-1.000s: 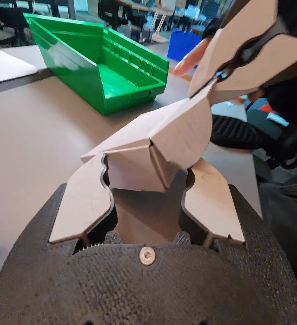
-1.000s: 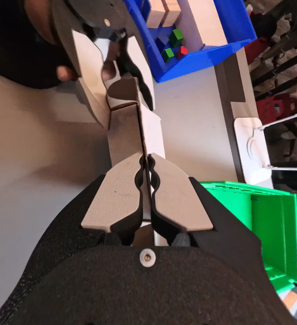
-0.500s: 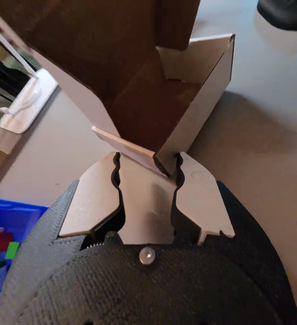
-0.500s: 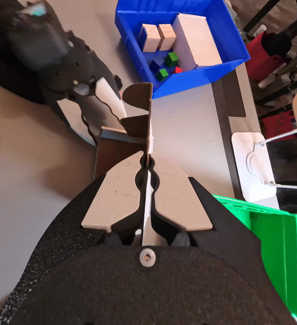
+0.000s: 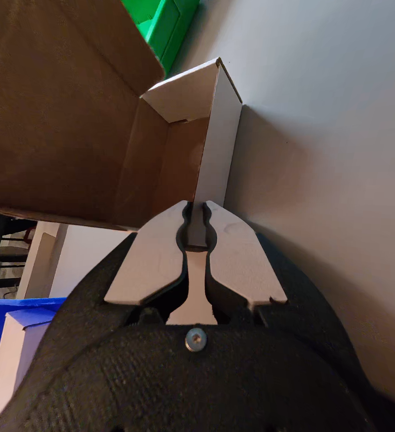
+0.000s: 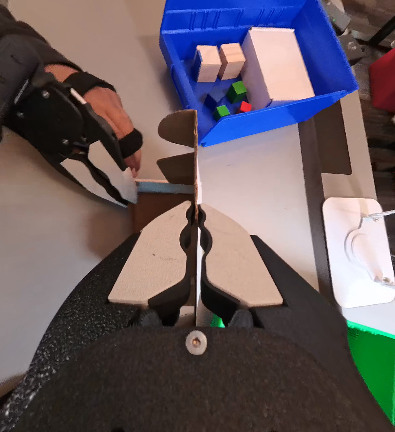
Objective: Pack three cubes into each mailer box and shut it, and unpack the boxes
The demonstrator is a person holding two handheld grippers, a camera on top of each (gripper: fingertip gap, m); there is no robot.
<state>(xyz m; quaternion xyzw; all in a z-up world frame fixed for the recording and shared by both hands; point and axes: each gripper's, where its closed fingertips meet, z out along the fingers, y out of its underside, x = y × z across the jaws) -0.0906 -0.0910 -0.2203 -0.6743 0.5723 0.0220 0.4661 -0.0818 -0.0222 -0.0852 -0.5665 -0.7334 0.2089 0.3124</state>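
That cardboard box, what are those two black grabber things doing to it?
A person holds both grabbers. The right gripper has its fingers shut on the raised lid of the open mailer box, keeping it upright. The left gripper pinches the box's front wall. The box, on the table, looks empty so far. The coloured cubes wait in the blue bin, beside a closed white box.

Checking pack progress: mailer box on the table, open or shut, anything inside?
Open. The lid stands upright, pinched by the right gripper; the mailer box interior shows bare brown cardboard, no cubes visible.
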